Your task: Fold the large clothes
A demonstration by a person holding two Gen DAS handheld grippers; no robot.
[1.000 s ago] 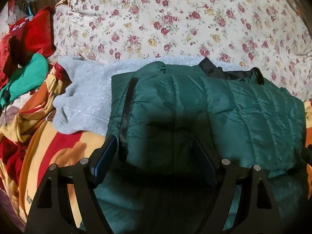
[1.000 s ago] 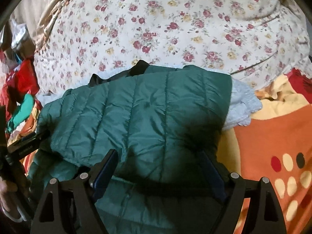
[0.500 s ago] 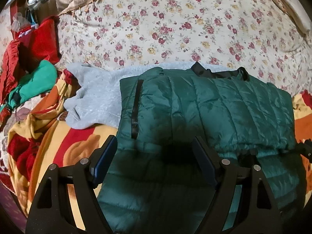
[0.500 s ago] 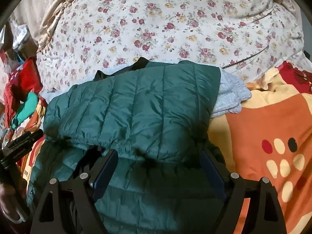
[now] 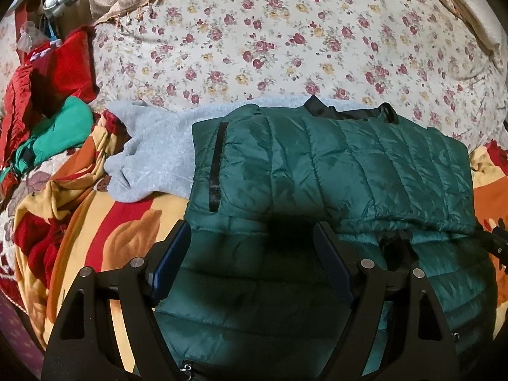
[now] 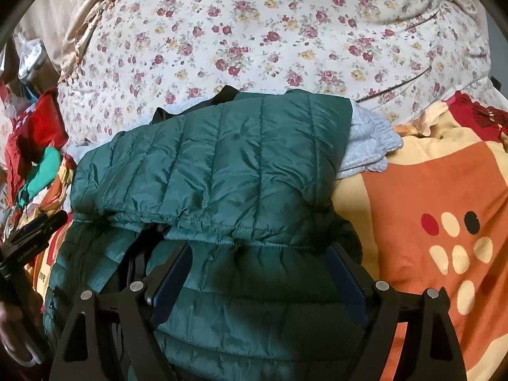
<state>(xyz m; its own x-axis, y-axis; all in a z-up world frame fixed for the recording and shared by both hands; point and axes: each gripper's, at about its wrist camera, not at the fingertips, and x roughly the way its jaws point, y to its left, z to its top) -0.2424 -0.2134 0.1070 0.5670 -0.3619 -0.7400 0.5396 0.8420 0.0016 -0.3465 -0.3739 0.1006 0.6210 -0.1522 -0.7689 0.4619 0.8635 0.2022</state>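
Covering the bed is a floral quilt (image 5: pixel 285 38), with an orange patterned blanket (image 6: pixel 444 197) nearer. On the blanket lies the green quilted puffer jacket (image 5: pixel 333 165), its far half folded toward the camera over the near half, atop a grey sweatshirt (image 5: pixel 152 155). The left hand-held gripper (image 5: pixel 252 254) and right hand-held gripper (image 6: pixel 260 273) hover over the near half, jaws apart, gripping nothing.
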